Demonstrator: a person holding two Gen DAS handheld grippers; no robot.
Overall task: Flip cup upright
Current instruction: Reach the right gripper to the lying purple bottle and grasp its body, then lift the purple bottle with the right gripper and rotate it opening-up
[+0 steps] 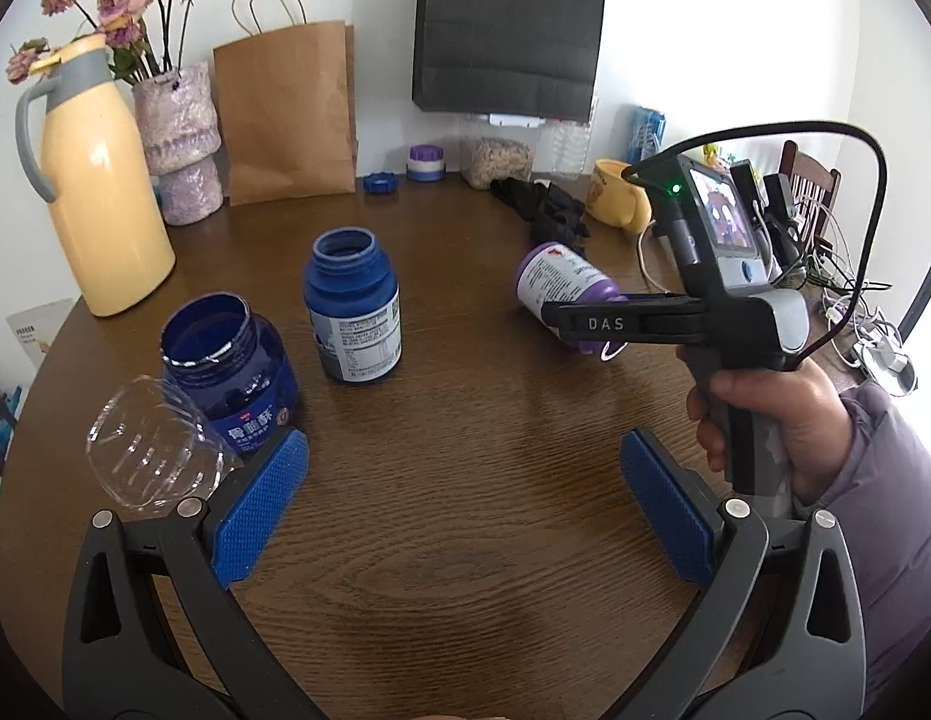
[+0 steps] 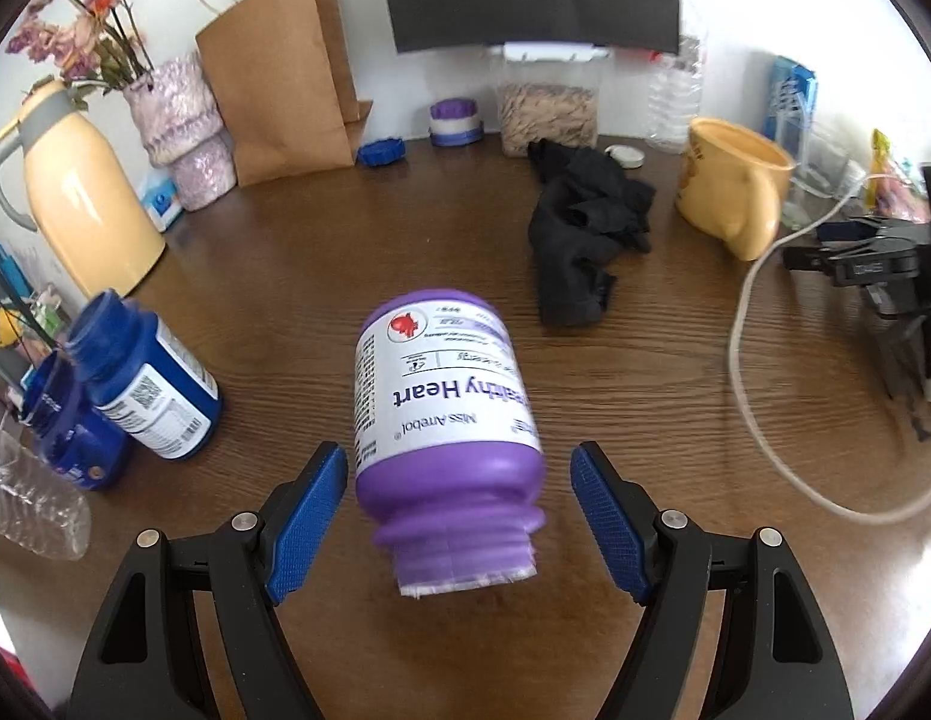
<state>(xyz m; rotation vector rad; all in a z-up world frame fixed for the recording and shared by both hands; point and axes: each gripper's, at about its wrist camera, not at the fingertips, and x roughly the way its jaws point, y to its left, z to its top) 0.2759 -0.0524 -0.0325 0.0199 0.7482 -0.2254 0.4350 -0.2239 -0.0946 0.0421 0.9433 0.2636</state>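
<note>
A purple bottle with a white label (image 2: pixel 444 420) stands upside down on the brown table, mouth down; it also shows in the left wrist view (image 1: pixel 561 291). My right gripper (image 2: pixel 459 516) is open, its blue pads on either side of the bottle's neck and apart from it. The right gripper (image 1: pixel 591 324) also shows from the left wrist view. My left gripper (image 1: pixel 465 474) is open and empty over bare table. A clear plastic cup (image 1: pixel 153 444) lies on its side next to my left gripper's left finger.
Two open blue bottles (image 1: pixel 354 306) (image 1: pixel 231 369) stand at the left. A yellow jug (image 1: pixel 99 180), vase (image 1: pixel 177 138) and paper bag (image 1: pixel 285 114) stand at the back. A black cloth (image 2: pixel 585 240), yellow mug (image 2: pixel 732 186) and cables (image 2: pixel 765 390) are at the right.
</note>
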